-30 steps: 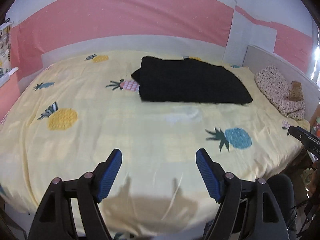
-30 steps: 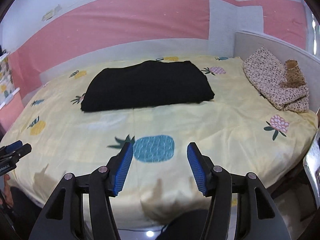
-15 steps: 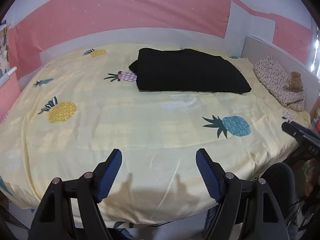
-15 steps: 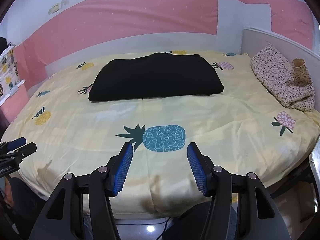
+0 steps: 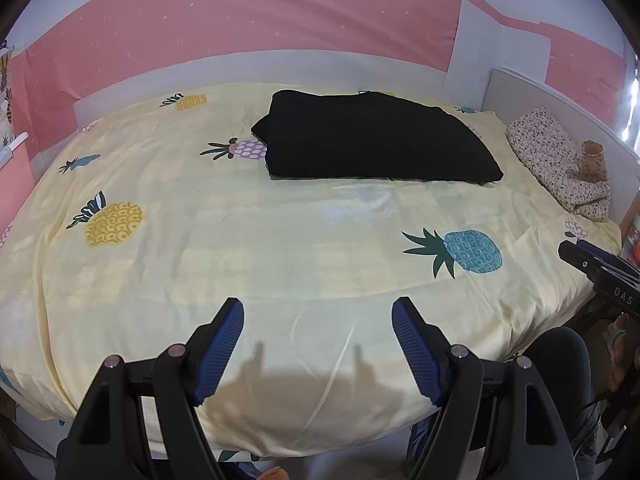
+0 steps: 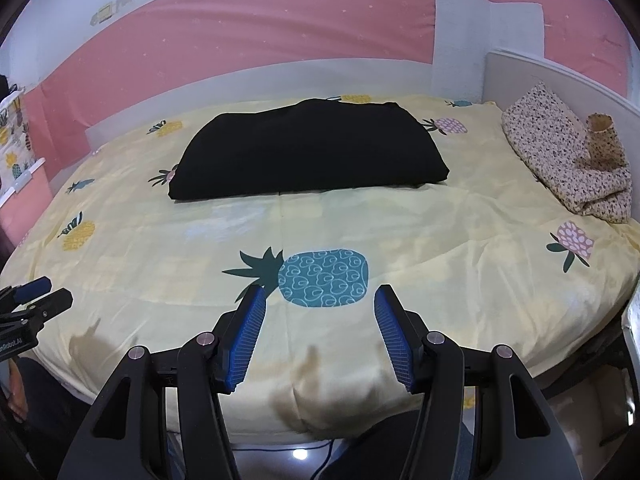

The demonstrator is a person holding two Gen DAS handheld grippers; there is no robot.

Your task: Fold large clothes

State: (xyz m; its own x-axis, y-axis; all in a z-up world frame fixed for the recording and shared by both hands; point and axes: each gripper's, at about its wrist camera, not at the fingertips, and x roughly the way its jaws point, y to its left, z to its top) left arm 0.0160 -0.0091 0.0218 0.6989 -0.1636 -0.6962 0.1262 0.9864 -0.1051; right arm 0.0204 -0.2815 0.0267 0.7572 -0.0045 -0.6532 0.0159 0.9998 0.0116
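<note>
A black garment [image 5: 376, 142] [image 6: 308, 154] lies folded into a flat rectangle on the far half of a bed covered by a yellow pineapple-print sheet [image 5: 248, 248] [image 6: 460, 232]. My left gripper [image 5: 318, 306] hangs open over the near edge of the bed, well short of the garment, with nothing between its blue pads. My right gripper [image 6: 320, 294] is open too, over a blue pineapple print near the front edge. Each gripper shows at the edge of the other's view: the right one [image 5: 592, 264], the left one [image 6: 36, 296].
A speckled pillow or bundle [image 5: 560, 164] [image 6: 568, 152] rests against the white headboard [image 6: 560, 72] on the right. A pink and white wall [image 5: 240, 28] runs behind the bed. The person's dark trouser legs [image 5: 560, 364] stand at the bed's near edge.
Both views have drawn back slightly from the bed, showing more of its front edge. The garment lies as it did, and both grippers stay open.
</note>
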